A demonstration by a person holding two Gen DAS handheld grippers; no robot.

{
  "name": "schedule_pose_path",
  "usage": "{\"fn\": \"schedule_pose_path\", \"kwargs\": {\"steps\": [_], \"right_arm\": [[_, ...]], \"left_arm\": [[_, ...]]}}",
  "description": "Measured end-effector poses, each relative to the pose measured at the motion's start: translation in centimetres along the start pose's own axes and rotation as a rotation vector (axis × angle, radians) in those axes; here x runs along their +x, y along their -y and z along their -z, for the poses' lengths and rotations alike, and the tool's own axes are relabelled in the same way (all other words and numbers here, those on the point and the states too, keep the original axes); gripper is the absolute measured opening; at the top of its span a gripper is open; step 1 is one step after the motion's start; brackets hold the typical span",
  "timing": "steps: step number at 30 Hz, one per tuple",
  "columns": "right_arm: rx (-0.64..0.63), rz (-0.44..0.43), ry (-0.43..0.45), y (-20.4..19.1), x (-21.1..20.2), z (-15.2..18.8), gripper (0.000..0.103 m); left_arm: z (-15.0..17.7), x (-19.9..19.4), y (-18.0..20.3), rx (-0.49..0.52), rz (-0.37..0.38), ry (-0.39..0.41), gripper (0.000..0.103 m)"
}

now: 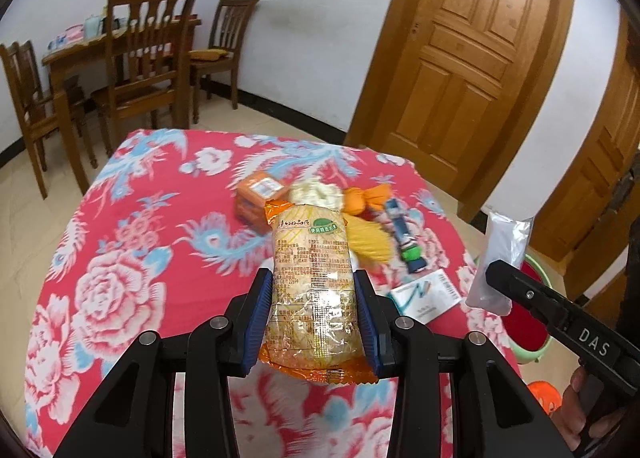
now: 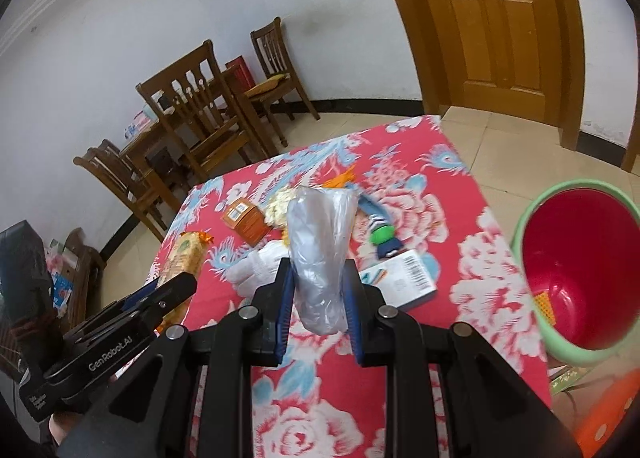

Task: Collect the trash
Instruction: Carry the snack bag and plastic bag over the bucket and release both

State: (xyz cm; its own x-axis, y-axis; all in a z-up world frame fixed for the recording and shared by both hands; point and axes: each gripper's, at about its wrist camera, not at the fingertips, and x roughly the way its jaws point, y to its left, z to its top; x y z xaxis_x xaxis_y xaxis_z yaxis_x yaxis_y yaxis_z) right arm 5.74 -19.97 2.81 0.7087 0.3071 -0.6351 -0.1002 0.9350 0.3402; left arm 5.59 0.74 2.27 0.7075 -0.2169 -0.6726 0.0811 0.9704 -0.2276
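Two hand-held grippers clamp wrappers: biscuit pack; clear bag.

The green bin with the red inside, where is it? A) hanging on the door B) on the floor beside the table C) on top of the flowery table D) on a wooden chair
B: in the right wrist view the green bin with the red inside stands lower than the red flowery tablecloth, past the table's right edge, on the tiled floor.
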Motion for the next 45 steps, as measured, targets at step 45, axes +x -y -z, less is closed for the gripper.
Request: {"fn": "schedule_pose_path", "kwargs": {"steps": [45], "right_arm": [[0.358, 0.284, 0.043, 20.7, -4.0, 1.6, 0.027]], "left_arm": [[0.9, 10.6, 22.0, 0.309, 0.196, -0.150, 0.041]]}}
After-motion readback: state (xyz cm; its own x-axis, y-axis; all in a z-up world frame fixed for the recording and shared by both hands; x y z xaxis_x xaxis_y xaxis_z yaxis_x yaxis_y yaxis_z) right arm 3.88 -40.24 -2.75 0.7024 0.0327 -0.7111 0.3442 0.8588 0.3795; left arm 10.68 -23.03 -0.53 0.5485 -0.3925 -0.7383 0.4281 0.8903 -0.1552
